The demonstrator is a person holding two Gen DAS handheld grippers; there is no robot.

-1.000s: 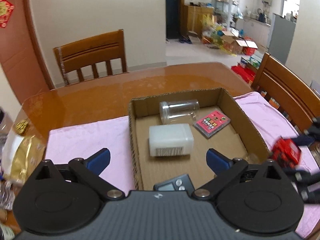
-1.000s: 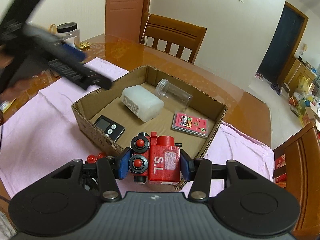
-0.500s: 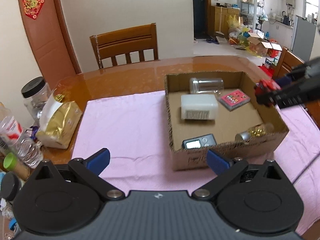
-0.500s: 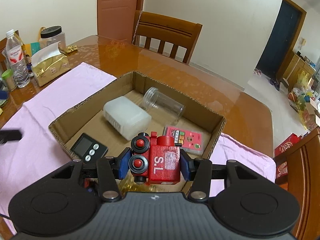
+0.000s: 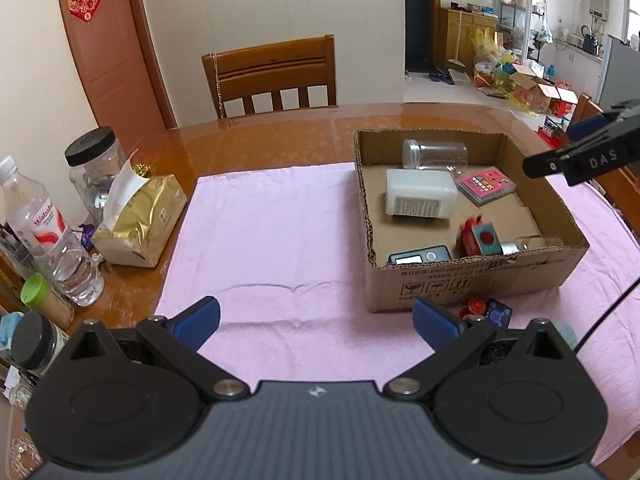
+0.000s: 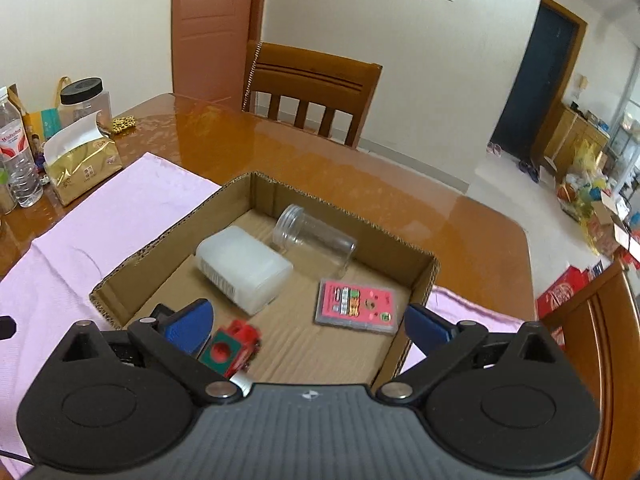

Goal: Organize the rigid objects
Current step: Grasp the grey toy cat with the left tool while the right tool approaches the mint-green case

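Corrugated brown cardboard box (image 6: 416, 280) sits on the pink cloth (image 5: 272, 232), holding a red toy train block (image 6: 234, 346) near its front wall, beside a white plastic container (image 6: 244, 270), clear plastic jar (image 6: 314, 238), pink card case (image 6: 356, 306) and black digital timer (image 5: 418, 256). Right gripper (image 6: 308, 328) hangs over the box, jaws spread, empty. Left gripper (image 5: 316, 320) hovers above the cloth, jaws also spread, empty.

the left wrist view looks from low over the pink cloth (image 5: 272, 236), set back from the open brown cardboard box (image 5: 472, 280), which sits right of centre. the right wrist view hangs close above that box (image 6: 264, 184) from its opposite side, looking down inside. both share the box interior and the wooden chair (image 5: 276, 76) (image 6: 312, 88).
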